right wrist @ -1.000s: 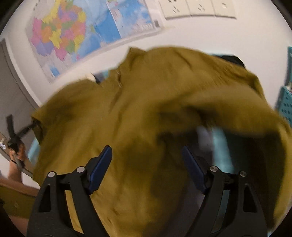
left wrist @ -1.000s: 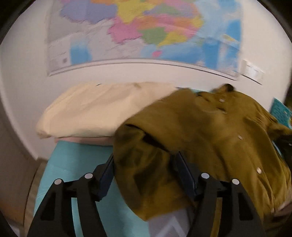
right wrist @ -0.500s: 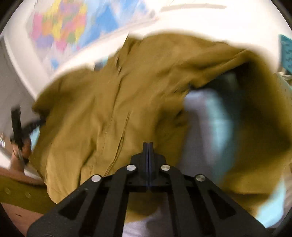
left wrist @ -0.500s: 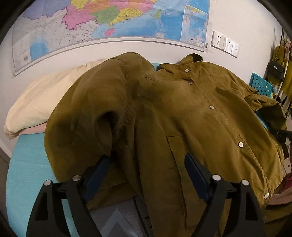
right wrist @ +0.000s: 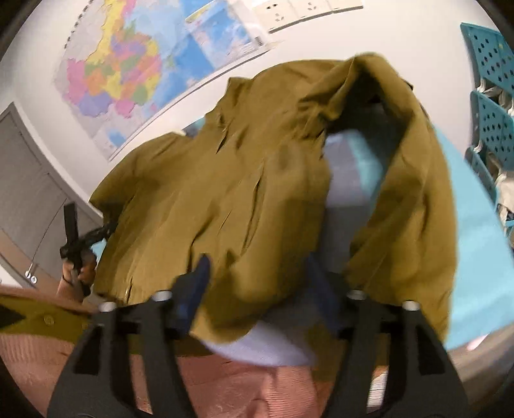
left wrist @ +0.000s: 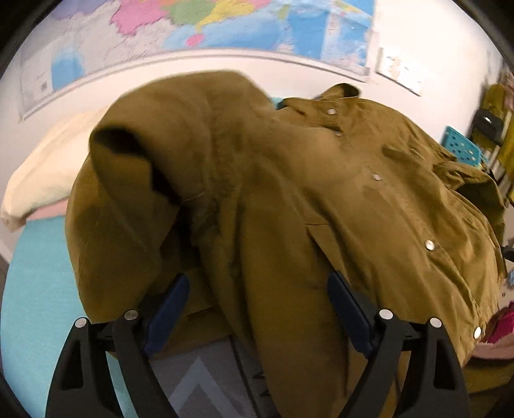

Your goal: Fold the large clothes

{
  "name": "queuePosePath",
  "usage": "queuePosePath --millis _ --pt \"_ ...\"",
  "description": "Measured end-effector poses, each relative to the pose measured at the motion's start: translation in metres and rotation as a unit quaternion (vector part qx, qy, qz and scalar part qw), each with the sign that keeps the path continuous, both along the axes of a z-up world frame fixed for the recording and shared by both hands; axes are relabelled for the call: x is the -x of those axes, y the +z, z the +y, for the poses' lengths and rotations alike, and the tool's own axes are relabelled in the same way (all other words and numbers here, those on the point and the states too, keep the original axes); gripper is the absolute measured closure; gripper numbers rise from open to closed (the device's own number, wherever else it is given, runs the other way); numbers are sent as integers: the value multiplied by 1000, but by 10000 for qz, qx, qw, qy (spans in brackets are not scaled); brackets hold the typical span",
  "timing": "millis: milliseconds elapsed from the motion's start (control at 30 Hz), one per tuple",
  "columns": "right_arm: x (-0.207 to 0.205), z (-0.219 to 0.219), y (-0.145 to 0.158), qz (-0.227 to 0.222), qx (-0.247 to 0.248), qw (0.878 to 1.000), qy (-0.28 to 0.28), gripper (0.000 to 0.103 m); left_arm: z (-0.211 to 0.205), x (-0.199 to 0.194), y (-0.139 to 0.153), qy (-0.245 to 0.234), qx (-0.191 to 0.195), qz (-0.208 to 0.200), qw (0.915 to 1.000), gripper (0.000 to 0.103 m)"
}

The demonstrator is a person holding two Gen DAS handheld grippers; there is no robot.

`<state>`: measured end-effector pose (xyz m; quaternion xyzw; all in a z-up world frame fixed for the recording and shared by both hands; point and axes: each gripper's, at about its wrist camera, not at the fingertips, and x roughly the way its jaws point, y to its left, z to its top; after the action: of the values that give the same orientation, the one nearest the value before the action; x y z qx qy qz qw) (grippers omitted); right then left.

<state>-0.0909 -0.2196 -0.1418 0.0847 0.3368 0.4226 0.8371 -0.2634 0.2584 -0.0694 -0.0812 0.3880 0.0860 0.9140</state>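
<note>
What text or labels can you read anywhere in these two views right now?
None legible.
Wall map: its printing is too small and blurred to read.
Olive jacket: no tag or label showing, only plain metal snaps.
Wall sockets: no readable markings.

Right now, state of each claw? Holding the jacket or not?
Left claw: open, fingers spread, olive jacket draped between them, not pinched.
Right claw: open, jacket fabric bunched between the fingers, not clamped.
</note>
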Motion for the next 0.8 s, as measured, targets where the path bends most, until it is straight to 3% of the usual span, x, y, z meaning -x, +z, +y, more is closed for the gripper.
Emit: queuePosePath --millis 33,100,133,167,200,233,300,433,533,633,700,767,800 --pt "3 4 -4 -50 20 10000 -8 28 -6 1 4 -105 -83 -66 9999 18" --pt "1 15 -9 12 39 10000 20 29 -20 3 13 -294 -301 -181 9990 19" --pt "-1 20 -11 55 72 10000 31 40 -30 4 18 -421 -484 -262 9976 19" --pt "-4 23 -12 132 62 9999 73 70 -40 7 23 -605 -600 -360 9957 19" --pt "-8 24 -14 274 -13 9995 163 84 -48 9 27 -745 -653 -426 9942 19" --pt "-7 20 -14 310 -64 9993 178 87 -57 12 32 -896 -745 -508 9919 19" --pt "-3 -1 9 261 -642 9974 199 89 -79 20 39 -1256 -1012 -656 9847 18" --pt "20 -48 75 -479 -1310 9901 -181 95 -131 26 45 -2156 -1386 -926 9621 16" --pt "10 -48 73 -278 -791 9956 -430 94 -157 17 36 -2638 -1358 -914 9506 15" --pt "-3 -39 52 -102 -132 9972 -728 92 -165 3 25 -2739 -1275 -668 9509 15" --pt "-13 -41 30 241 -225 9968 -726 92 -163 -3 18 -2615 -1387 -564 9535 15" --pt "-16 -39 15 369 52 9958 -832 85 -141 -13 12 -2203 -1321 -371 9657 15" --pt "-16 -38 10 425 93 9961 -765 82 -122 -17 12 -1859 -1114 -302 9758 15"
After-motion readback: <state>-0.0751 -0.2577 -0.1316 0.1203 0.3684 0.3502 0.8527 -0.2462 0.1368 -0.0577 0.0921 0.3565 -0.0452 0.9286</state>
